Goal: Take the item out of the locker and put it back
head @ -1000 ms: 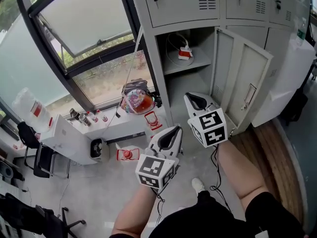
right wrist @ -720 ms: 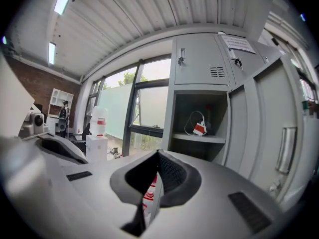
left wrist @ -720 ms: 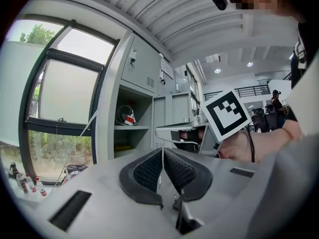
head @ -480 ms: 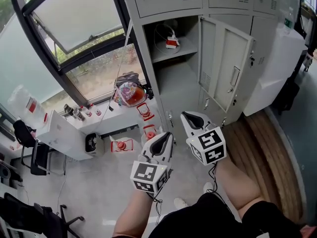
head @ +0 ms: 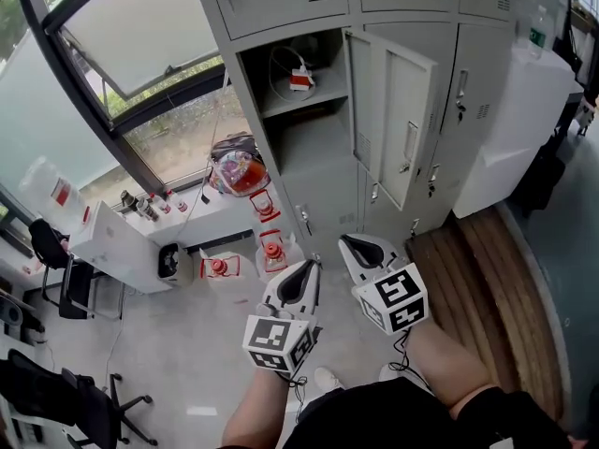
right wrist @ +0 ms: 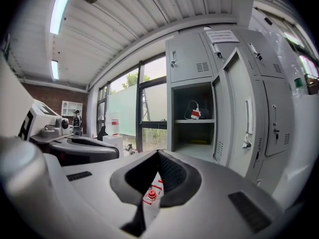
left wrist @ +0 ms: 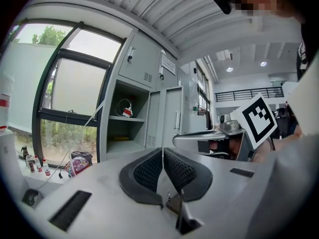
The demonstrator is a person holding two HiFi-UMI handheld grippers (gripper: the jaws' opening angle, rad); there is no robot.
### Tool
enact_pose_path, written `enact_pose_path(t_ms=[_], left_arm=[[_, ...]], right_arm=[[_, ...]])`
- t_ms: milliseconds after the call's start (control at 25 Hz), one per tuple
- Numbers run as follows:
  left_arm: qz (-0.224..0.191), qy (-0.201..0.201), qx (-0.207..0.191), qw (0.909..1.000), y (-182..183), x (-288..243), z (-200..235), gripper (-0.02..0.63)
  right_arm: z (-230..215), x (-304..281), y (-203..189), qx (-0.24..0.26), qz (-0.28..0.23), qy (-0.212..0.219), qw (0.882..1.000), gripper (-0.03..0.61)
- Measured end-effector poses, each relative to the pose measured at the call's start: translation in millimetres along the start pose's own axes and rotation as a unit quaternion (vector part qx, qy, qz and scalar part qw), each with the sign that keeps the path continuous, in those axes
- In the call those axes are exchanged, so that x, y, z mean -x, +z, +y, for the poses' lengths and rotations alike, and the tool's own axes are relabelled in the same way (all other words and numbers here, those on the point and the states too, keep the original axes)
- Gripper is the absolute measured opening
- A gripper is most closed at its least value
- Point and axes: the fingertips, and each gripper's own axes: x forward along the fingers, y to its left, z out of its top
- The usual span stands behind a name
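The grey locker (head: 281, 26) stands with its door (head: 393, 120) swung out to the right. On its upper shelf lies a small red-and-white item with a coiled white cable (head: 299, 79), also seen as the item (left wrist: 127, 112) and the item (right wrist: 196, 114) in the two gripper views. Both grippers hang low over the floor, well short of the locker and pointing toward it. My left gripper (head: 312, 264) is shut with nothing between its pads (left wrist: 149, 171). My right gripper (head: 344, 241) is also shut and empty, jaws meeting at the tip (right wrist: 158, 153).
A large window (head: 140, 36) is left of the locker. Below it a colourful bag (head: 236, 168) sits on a white ledge, with small red-and-white items (head: 271, 249) on the floor. More lockers (head: 487, 82) and a wooden floor strip (head: 496, 279) lie to the right.
Both grippers have drawn back and lower, away from the locker, which now sits farther off and more to the left. The jaws stay shut and the item stays on the shelf.
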Motion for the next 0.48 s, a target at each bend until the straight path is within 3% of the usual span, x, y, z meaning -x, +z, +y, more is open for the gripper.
enact_pose_path(t_ms=[480], left_arm=[[0.004,0.046,0.014,0.9988,-19.1,-12.0,-69.0,0.023]], right_arm=[[-27.9,55.8,-20.2,0.010,0.000,0.056,0.998,0.052]])
